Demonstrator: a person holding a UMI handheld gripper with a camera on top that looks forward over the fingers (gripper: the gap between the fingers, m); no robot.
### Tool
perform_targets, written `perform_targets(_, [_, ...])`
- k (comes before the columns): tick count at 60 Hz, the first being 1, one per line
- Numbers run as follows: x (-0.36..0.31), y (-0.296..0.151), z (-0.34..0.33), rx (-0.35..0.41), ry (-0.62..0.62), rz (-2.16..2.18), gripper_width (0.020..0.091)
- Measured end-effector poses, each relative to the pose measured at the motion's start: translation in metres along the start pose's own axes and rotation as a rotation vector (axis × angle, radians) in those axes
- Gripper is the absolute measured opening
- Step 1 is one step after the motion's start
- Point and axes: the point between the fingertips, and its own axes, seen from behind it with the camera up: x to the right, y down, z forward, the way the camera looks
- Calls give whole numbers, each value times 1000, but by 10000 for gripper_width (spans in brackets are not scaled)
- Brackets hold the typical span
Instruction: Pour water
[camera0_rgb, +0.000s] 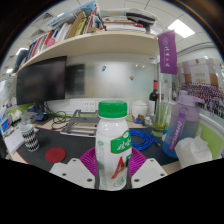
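Observation:
A white plastic bottle (112, 140) with a green cap and a green and red label stands upright between my fingers, lifted in front of the desk. My gripper (111, 168) is shut on the bottle, with the purple pads (91, 161) pressing its lower body from both sides. The bottle's base is hidden below the fingers. Behind it to the right stands a clear glass (161, 116) with something green in it.
A desk holds a dark monitor (42, 78), a tall purple bottle (181, 122), a white container (192, 151), a blue cable (140, 140), a red lid (55, 154) and a black-and-white cup (29, 135). A shelf of books (70, 30) runs overhead.

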Motion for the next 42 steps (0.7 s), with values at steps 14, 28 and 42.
perform_targets(14, [-4, -1, 3, -44, 13, -70, 358])
perform_targets(28, [-61, -48, 13, -83, -5, -378, 360])
perform_targets(42, [-140, -79, 40, -176, -5, -1000, 360])
